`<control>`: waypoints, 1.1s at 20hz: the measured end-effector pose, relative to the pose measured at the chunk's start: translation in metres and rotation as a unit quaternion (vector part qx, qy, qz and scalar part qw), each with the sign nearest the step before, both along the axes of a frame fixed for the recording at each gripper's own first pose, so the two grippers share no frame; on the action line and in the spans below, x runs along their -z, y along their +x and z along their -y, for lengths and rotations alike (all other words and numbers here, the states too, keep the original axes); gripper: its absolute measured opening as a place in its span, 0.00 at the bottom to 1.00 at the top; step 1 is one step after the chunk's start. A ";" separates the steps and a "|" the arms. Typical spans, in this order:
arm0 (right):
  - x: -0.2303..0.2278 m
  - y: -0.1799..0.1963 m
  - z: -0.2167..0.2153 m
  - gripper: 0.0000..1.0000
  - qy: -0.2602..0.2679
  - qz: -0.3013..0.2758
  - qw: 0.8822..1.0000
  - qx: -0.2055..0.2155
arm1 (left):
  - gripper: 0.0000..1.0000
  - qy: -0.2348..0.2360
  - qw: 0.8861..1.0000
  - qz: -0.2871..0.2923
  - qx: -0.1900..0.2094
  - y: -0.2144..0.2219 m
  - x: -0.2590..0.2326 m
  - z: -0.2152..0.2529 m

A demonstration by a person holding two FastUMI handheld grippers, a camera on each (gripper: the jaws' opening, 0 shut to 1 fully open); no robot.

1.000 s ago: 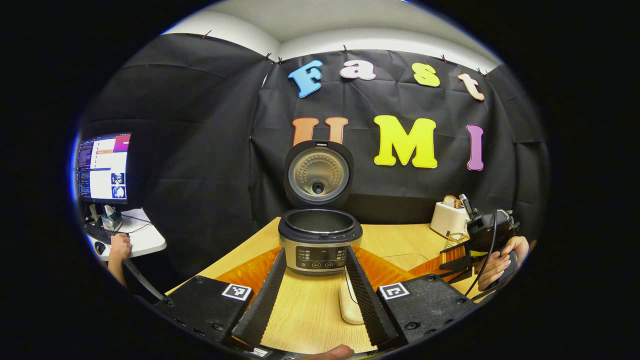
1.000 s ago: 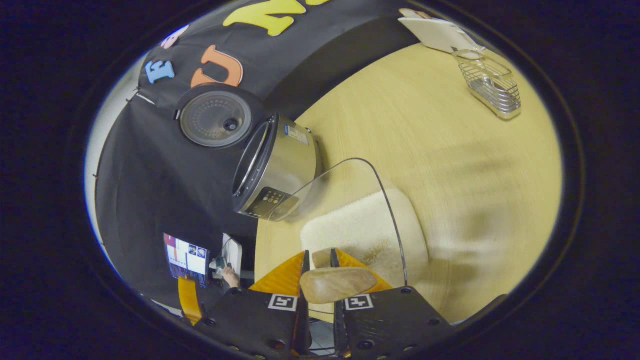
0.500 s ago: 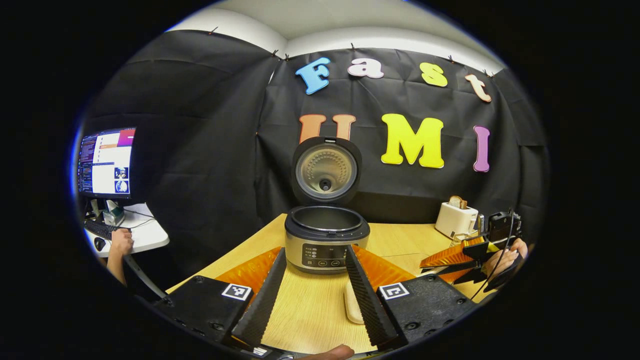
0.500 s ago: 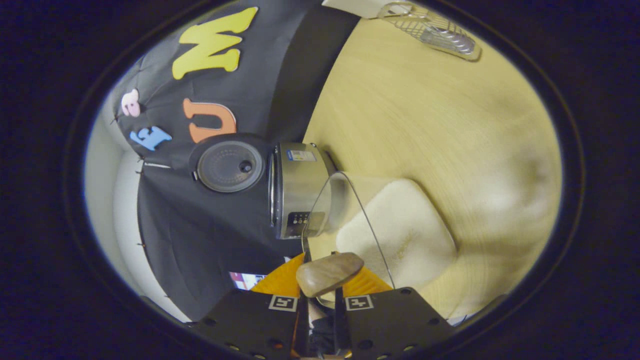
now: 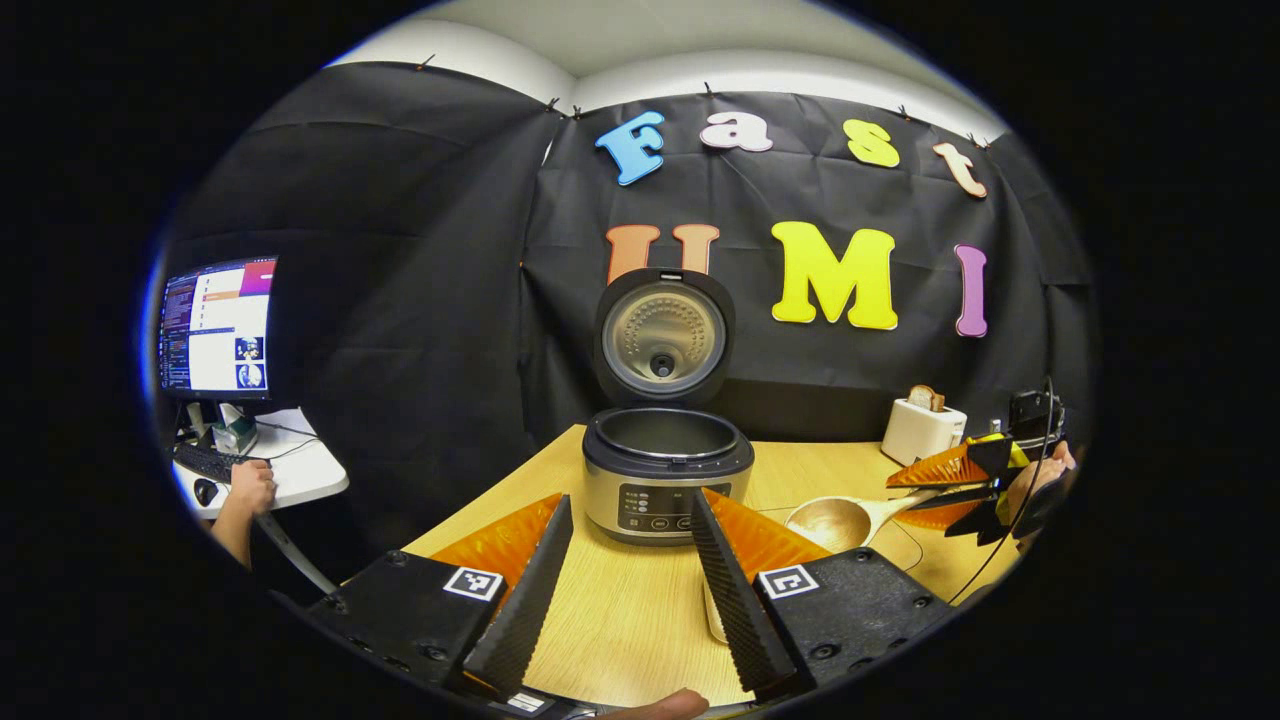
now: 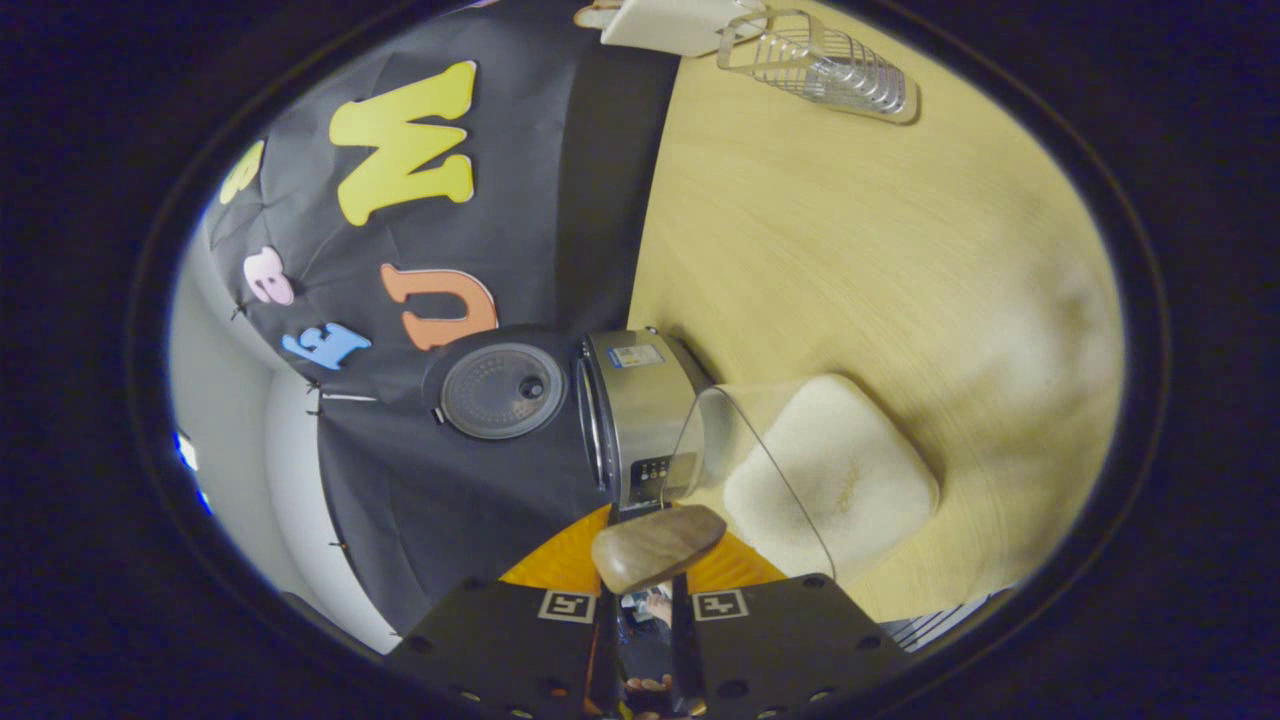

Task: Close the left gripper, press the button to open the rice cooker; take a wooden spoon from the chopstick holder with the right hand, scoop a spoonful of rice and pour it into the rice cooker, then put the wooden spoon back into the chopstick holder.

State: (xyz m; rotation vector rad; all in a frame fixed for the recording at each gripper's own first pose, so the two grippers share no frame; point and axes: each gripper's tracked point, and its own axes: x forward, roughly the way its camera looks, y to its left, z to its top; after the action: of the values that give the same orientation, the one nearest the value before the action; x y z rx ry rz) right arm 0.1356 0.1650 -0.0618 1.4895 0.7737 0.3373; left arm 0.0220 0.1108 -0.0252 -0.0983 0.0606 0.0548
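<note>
My right hand-held gripper (image 6: pixel 640 590) is squeezed tight on the wooden spoon (image 5: pixel 850 520), its handle lying sideways and its bowl pointing at the open rice cooker (image 5: pixel 667 480) on the desk (image 5: pixel 620 610), just beside my wide-open left hand-held gripper (image 5: pixel 625 590).

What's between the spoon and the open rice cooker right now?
Nothing visible. The right gripper holds the wooden spoon out over the table, its bowl beside the rice cooker, whose lid stands open. The left gripper sits nearer, off that line.

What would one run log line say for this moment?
rice cooker: lid open | right gripper: shut on wooden spoon | left gripper: open
</note>
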 end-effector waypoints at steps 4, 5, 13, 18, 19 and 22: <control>-0.043 0.015 -0.006 0.20 0.002 0.017 1.000 0.009 | 0.78 -0.013 1.000 0.004 0.000 -0.002 -0.001 -0.011; -0.051 0.020 -0.008 0.20 -0.004 0.020 1.000 0.012 | 0.78 -0.012 1.000 0.002 0.000 -0.002 0.000 -0.012; -0.110 0.090 -0.037 0.20 -0.026 0.040 0.998 0.032 | 0.78 0.015 1.000 -0.004 -0.002 -0.002 0.006 -0.020; -0.124 0.154 -0.067 0.20 -0.084 0.032 0.995 0.050 | 0.78 0.031 0.997 -0.051 -0.039 -0.007 0.026 -0.045; -0.124 0.167 -0.074 0.20 -0.097 0.033 0.993 0.054 | 0.78 0.038 0.997 -0.048 -0.045 -0.005 0.025 -0.049; -0.118 0.198 -0.096 0.20 -0.121 0.028 0.991 0.053 | 0.78 0.019 0.997 -0.059 -0.041 -0.002 0.033 -0.049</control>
State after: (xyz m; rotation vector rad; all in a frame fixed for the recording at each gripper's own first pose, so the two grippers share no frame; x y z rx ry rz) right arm 0.3334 0.2614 0.0565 1.2814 0.6638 0.1958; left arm 0.0203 0.1596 -0.0582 -0.0590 0.1727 0.1445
